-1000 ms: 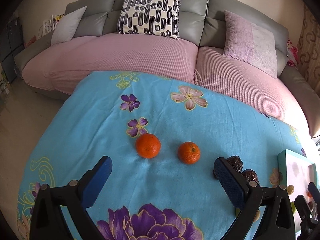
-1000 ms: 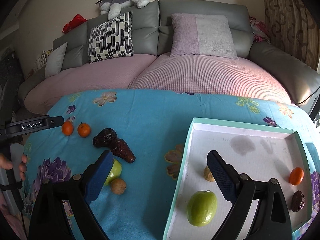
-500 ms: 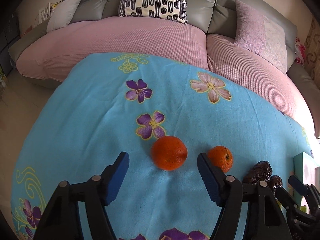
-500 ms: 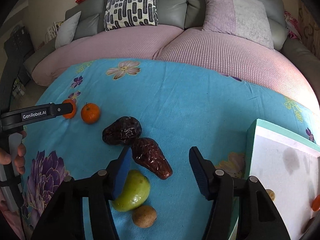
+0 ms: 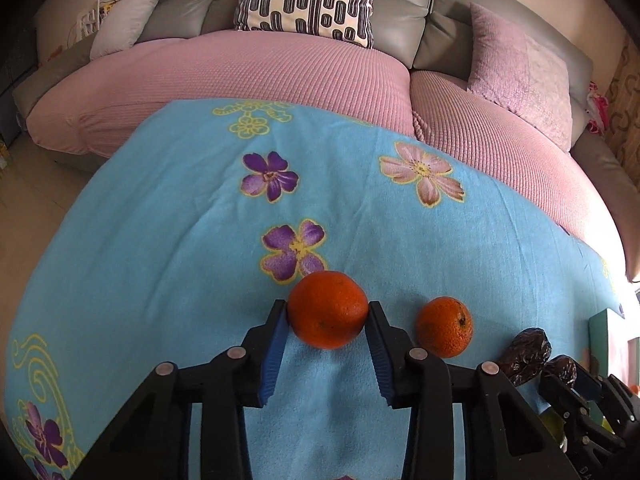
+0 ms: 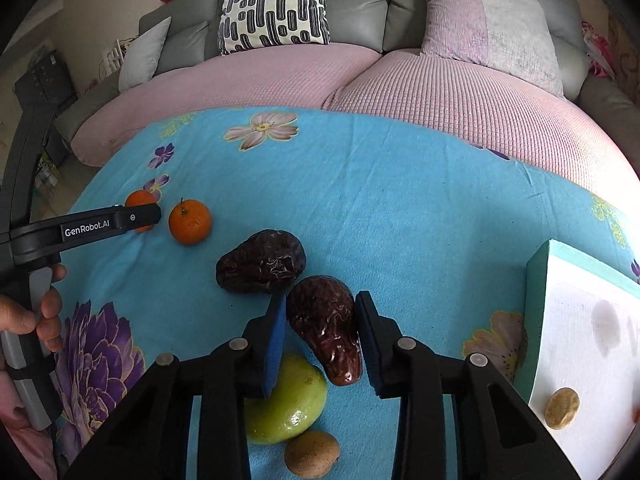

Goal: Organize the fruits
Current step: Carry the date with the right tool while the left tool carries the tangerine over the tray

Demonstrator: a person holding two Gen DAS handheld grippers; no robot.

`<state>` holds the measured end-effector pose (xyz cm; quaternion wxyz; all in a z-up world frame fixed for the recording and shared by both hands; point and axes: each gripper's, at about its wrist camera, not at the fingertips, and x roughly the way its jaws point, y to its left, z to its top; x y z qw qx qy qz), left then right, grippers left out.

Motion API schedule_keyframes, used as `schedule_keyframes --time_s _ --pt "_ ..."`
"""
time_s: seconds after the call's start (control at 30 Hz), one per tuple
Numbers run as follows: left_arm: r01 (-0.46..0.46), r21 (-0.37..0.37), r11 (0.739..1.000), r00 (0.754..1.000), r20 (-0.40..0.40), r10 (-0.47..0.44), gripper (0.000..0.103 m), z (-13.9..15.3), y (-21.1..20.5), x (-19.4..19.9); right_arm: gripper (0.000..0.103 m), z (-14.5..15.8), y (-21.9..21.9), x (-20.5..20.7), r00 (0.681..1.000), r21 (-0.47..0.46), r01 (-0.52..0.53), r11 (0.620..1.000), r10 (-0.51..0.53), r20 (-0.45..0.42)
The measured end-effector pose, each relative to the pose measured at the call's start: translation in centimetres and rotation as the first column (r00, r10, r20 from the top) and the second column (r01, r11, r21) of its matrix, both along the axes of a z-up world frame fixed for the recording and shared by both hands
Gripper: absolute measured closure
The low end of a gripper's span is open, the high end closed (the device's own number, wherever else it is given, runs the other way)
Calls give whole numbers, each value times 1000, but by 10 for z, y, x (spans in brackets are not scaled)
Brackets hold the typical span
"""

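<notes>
My left gripper (image 5: 328, 311) is shut on an orange (image 5: 328, 320) that rests on the blue flowered cloth (image 5: 180, 240). A second, smaller orange (image 5: 445, 327) lies just to its right. In the right wrist view my right gripper (image 6: 321, 303) is shut on a dark red date (image 6: 324, 326). A second date (image 6: 262, 266) lies against it at the upper left. A green fruit (image 6: 296, 404) and a small brown fruit (image 6: 312, 454) lie under the right gripper's left finger. The white tray (image 6: 536, 320) with a teal rim stands at the right and holds a small brown fruit (image 6: 562, 408).
A pink and grey sofa (image 5: 280, 76) with cushions curves round the far side of the cloth-covered table. A person's hand (image 6: 40, 312) holds the left gripper's handle at the left edge of the right wrist view.
Both grippers moved forward and down and went from open to shut: the left one on the orange, the right one on the date.
</notes>
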<state>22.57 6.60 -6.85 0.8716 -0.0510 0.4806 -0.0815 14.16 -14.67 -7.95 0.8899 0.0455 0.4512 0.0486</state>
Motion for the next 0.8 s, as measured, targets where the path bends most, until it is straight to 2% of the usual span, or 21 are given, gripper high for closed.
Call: schedule_keyframes --time_s 0.47,0.57,0.8 --pt "-63 -43 997 994 82 66 62 39 -6 -49 67 44 -18 -50 990 -2 90 996 -90 106" --pt "-55 -56 997 995 79 59 62 42 -15 -65 67 50 -26 -65 985 9 118 993 -118 123" --pt "0 -36 999 996 91 4 62 50 -47 -93 67 60 -52 -97 971 36 191 981 -195 142"
